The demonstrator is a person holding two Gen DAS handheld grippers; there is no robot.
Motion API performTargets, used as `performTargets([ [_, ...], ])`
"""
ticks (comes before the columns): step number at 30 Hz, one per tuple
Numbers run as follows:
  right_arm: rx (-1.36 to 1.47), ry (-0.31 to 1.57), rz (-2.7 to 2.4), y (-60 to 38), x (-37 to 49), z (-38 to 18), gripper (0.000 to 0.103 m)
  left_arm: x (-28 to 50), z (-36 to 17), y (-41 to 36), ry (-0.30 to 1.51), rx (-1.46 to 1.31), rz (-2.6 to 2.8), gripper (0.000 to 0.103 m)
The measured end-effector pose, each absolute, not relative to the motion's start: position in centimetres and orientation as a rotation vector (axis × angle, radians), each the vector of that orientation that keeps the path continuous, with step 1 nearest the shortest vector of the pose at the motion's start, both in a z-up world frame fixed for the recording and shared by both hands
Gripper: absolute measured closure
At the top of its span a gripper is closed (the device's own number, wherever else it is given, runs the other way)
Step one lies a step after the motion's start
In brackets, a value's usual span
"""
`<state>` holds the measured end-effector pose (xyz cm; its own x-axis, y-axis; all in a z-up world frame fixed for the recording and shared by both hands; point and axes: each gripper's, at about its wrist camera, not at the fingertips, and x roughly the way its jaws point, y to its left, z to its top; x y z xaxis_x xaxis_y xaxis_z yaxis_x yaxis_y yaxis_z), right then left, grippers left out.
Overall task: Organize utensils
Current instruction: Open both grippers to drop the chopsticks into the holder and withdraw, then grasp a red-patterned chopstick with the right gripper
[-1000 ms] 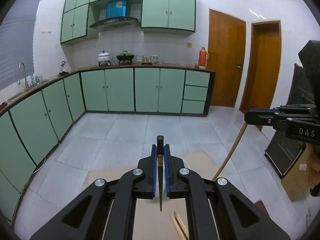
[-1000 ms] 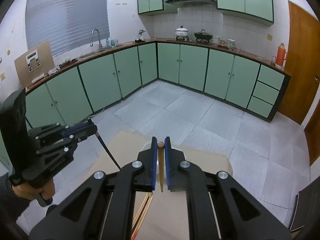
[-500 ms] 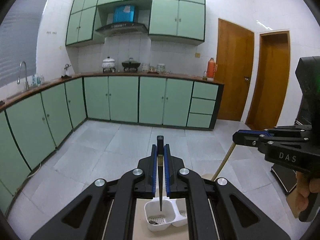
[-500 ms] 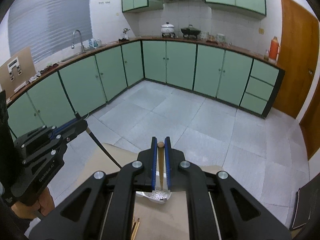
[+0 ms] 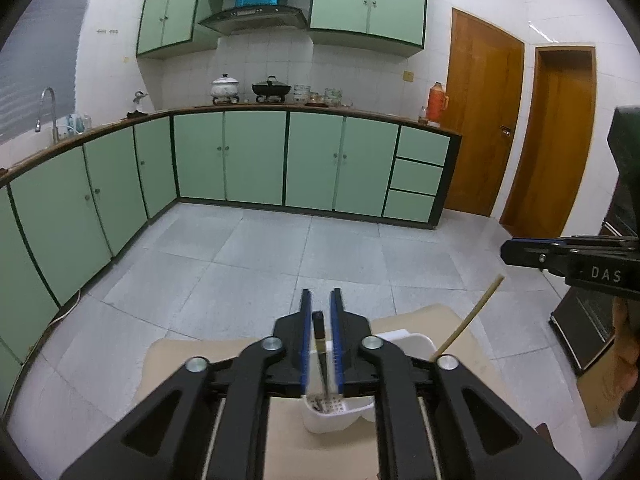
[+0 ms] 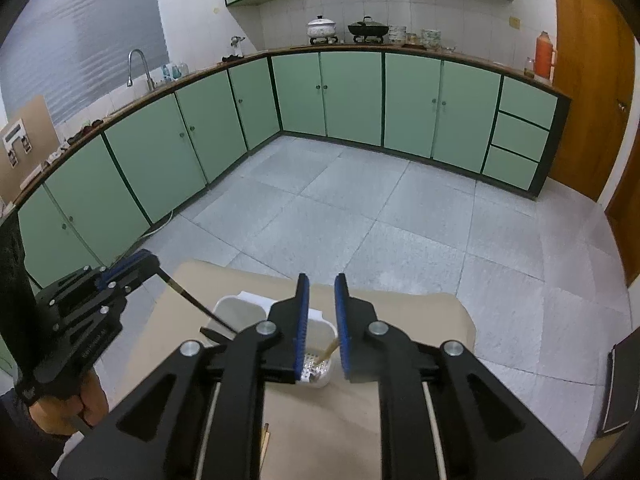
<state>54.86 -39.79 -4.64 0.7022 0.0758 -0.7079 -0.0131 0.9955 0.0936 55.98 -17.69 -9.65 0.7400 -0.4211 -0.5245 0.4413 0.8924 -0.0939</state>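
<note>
Left wrist view: the left gripper [image 5: 320, 304] blocks most of the white utensil holder [image 5: 416, 340]; only its far rim and a bit of perforated floor between the fingers show. The dark utensil [image 5: 319, 330] stands between the blue pads [image 5: 306, 340] with a gap on each side, so it is released, its lower end down in the holder. The jaws have just been opening. What kind of utensil it is cannot be made out; only a thin blade-like shaft and a dark top show. The pale wooden stick [image 5: 468, 318] leans right out of the holder's right side, its base hidden behind the gripper arm. The right gripper [image 5: 520, 252] is cut off at the right edge, tips well above the stick's top, and part of a hand [image 5: 626, 356] is cropped.

Right wrist view: the right gripper [image 6: 321, 304] is tilted down over the holder [image 6: 240, 304], fingers apart and gripping nothing; these jaws have also just been opening. Only a short stub of the wooden stick [image 6: 330, 350] shows low between the pads, resting in the right compartment. The left gripper [image 6: 136, 262] sits at the left, dark utensil [image 6: 196, 302] slanting down into the left compartment. The holder stands on a tan table [image 6: 420, 320]. Chopstick ends [image 6: 265, 440] peek out near the bottom, mostly hidden.
</note>
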Motion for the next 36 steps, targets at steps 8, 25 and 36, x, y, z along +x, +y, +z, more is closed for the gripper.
performTargets([
  [8, 0.117, 0.668, 0.086, -40.8, 46.4, -3.3, 0.082, 49.5, -7.0, -12.8, 0.479, 0.054, -0.451, 0.059],
  [25, 0.052, 0.667, 0.073, -33.3, 21.9, -21.3, 0.079, 28.0, -18.6, -8.2, 0.514, 0.068, -0.453, 0.042],
  [36, 0.000, 0.773, 0.138, -27.5, 20.2, -27.8, 0.079, 23.5, -24.1, -7.1, 0.557, 0.052, -0.397, 0.042],
])
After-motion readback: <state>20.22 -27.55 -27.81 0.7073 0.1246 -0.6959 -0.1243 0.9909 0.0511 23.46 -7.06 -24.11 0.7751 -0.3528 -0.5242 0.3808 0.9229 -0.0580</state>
